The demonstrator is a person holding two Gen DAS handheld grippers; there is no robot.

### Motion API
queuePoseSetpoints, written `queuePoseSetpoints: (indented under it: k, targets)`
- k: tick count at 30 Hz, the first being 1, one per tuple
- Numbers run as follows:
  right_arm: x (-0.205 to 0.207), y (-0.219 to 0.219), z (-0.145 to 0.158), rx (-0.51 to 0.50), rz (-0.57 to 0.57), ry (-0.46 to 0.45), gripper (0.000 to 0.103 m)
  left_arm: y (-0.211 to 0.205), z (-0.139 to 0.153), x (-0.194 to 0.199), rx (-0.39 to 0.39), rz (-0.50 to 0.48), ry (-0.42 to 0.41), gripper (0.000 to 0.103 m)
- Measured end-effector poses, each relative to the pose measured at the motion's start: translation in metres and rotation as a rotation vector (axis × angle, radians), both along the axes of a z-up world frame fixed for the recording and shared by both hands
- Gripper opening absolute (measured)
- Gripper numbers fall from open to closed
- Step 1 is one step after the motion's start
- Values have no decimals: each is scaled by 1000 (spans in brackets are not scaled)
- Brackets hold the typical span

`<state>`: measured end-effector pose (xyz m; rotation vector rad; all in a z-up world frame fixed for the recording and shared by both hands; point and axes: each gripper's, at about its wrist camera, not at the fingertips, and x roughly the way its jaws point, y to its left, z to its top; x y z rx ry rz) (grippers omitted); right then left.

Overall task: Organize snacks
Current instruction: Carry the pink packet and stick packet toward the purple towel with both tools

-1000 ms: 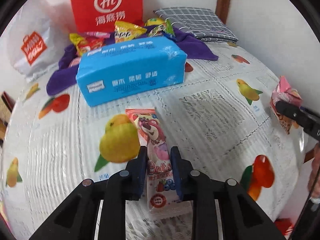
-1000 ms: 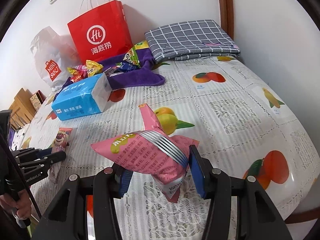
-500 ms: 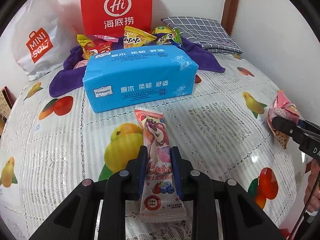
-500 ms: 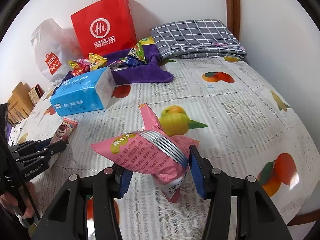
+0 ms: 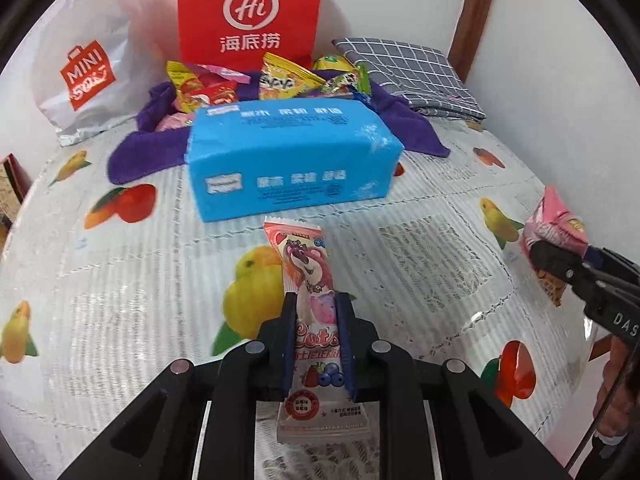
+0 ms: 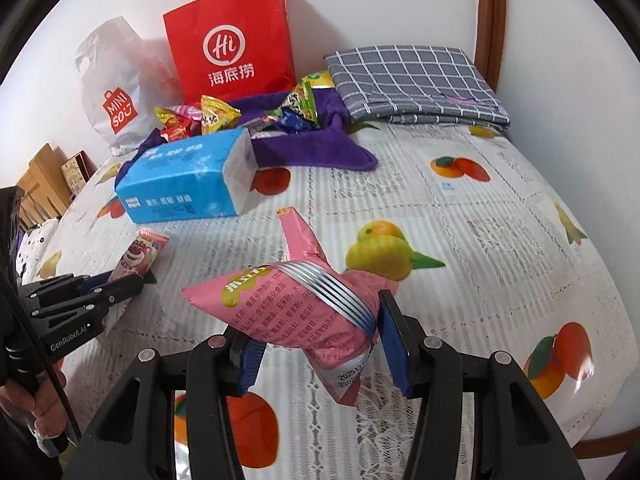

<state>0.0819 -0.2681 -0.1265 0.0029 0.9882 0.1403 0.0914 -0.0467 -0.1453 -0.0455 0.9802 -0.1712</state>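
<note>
Both grippers are loaded. The left gripper [image 5: 316, 312] has its jaws clamped on a long bear packet [image 5: 310, 280], gripped around the middle so both ends stick out, the far end pointing at the tissue pack [image 5: 292, 160]. The right gripper [image 6: 320, 340] has its jaws pressed against a puffy pink bag [image 6: 288, 308]; whether the bag hangs clear of the table [image 6: 500, 208] or rests on it, I cannot tell.

The rest of the snacks [image 6: 212, 114] are heaped on a purple towel [image 6: 312, 152] near the far edge, in front of the red bag [image 6: 232, 48] and the white bag [image 6: 116, 92]. The tissue pack lies between that heap and the left gripper. A grey folded cloth [image 6: 412, 80] fills the far right corner.

I'd guess both packets are headed for the heap. The tissue pack is the obvious snag: carried low, the bear packet's leading end would catch on it and twist in the grip, or shove it into the towel. The pink bag worries me more. It is air-filled and slippery-looking, held by one end with most of it jutting left, so a quick swing could let it slide out, and a harder squeeze might crush what's inside. With both hands converging on one small pile, the grippers could also knock each other or scatter loose packets off the towel.
</note>
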Motion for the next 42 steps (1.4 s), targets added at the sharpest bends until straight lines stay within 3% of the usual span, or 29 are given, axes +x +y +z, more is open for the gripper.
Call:
queuePoseSetpoints:
  k: [20, 33, 42]
  targets:
    - [22, 36, 61, 25, 12, -94, 51, 34, 65, 10, -22, 27, -77, 18]
    - [45, 50, 89, 66, 46, -147, 51, 43, 94, 27, -24, 49, -97, 18]
    - [55, 63, 95, 61, 82, -165, 51, 49, 96, 41, -33, 57, -87, 18]
